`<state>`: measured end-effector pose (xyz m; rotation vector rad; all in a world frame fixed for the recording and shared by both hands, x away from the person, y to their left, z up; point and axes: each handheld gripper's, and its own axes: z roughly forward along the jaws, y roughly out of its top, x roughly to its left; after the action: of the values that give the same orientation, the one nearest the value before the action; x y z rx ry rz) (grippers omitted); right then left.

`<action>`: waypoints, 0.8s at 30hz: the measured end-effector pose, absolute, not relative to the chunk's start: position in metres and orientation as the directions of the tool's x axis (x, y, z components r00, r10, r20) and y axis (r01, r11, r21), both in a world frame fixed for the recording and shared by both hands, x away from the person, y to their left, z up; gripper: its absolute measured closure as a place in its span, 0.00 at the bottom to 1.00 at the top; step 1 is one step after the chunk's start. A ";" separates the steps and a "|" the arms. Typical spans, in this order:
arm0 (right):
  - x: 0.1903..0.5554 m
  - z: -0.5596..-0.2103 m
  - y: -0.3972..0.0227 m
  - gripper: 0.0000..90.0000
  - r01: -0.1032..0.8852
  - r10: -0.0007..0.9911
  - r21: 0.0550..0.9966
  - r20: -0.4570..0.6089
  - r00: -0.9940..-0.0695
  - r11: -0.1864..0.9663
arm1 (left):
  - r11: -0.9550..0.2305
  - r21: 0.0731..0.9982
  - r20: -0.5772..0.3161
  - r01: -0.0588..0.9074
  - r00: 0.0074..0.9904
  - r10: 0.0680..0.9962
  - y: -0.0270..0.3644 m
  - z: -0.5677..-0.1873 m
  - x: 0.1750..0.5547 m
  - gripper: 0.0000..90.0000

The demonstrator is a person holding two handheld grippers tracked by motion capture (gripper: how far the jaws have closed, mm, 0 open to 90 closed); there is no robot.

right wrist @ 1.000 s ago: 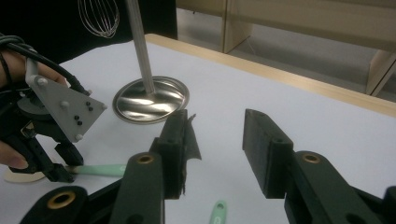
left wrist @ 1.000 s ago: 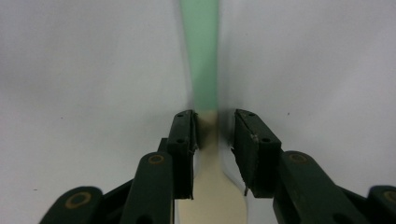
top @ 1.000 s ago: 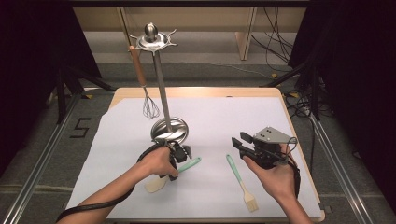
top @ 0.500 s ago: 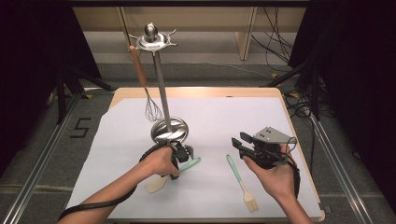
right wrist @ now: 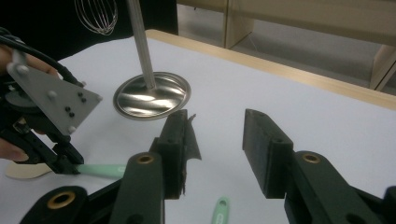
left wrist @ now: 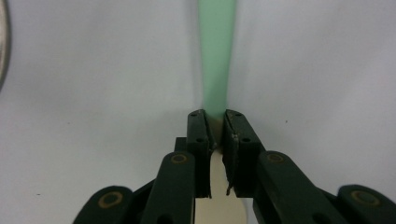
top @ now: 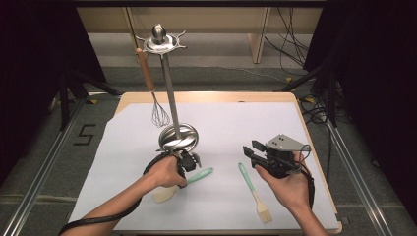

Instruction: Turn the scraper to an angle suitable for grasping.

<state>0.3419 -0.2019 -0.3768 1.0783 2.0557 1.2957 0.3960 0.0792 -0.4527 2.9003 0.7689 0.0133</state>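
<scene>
Left gripper (left wrist: pixel 215 122) just closing, clamped on spatula (top: pixel 194 177) where mint handle met cream blade; light, stiff, likely slick. Right gripper (right wrist: pixel 218 140) gaping, empty.

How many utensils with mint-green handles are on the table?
2. A spatula lies below the stand's base, with the left gripper closed on it. A brush lies free on the paper beside the right hand. None seem hidden.

1. A recording lab, not a kitchen: black curtains (top: pixel 39 49) flank the table (top: pixel 206 96).
2. Loose cables (top: pixel 295 34) and floor rails (top: pixel 46 162) lie beside that table.
</scene>
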 end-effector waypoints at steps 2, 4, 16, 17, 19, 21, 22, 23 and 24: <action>0.342 -0.377 -0.200 0.68 0.371 0.815 0.900 0.030 -0.578 0.230 | -0.841 0.201 -0.036 0.502 0.862 0.506 0.085 -0.448 0.394 0.90; 0.342 -0.378 -0.199 0.68 0.362 0.818 0.905 0.028 -0.575 0.223 | -0.806 0.281 -0.045 0.521 0.846 0.532 0.090 -0.442 0.390 0.90; 0.341 -0.378 -0.168 0.68 0.405 0.774 0.897 0.126 -0.621 0.179 | -0.474 0.756 -0.052 0.451 0.764 0.643 0.102 -0.419 0.365 0.90; 0.344 -0.377 -0.165 0.68 0.395 0.757 0.898 0.118 -0.642 0.194 | -0.457 0.775 -0.046 0.436 0.761 0.648 0.101 -0.416 0.363 0.90; 0.347 -0.377 -0.157 0.68 0.409 0.745 0.898 0.160 -0.648 0.163 | -0.426 0.803 -0.050 0.417 0.760 0.648 0.100 -0.413 0.361 0.90; 0.348 -0.374 -0.151 0.68 0.435 0.743 0.890 0.197 -0.640 0.138 | -0.406 0.819 -0.061 0.406 0.764 0.642 0.099 -0.410 0.361 0.89; 0.351 -0.372 -0.146 0.67 0.428 0.735 0.896 0.211 -0.644 0.118 | -0.406 0.827 -0.051 0.389 0.771 0.634 0.098 -0.409 0.361 0.89; 0.351 -0.372 -0.146 0.67 0.428 0.735 0.896 0.211 -0.644 0.118 | -0.381 0.832 -0.073 0.404 0.759 0.646 0.096 -0.409 0.359 0.89; 0.355 -0.370 -0.141 0.66 0.414 0.722 0.904 0.217 -0.657 0.104 | -0.394 0.840 -0.047 0.374 0.773 0.633 0.097 -0.408 0.360 0.89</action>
<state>0.3553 -0.1415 -0.3695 1.1238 2.1056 1.5711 0.3602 0.0968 -0.4082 2.0269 0.7540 0.3492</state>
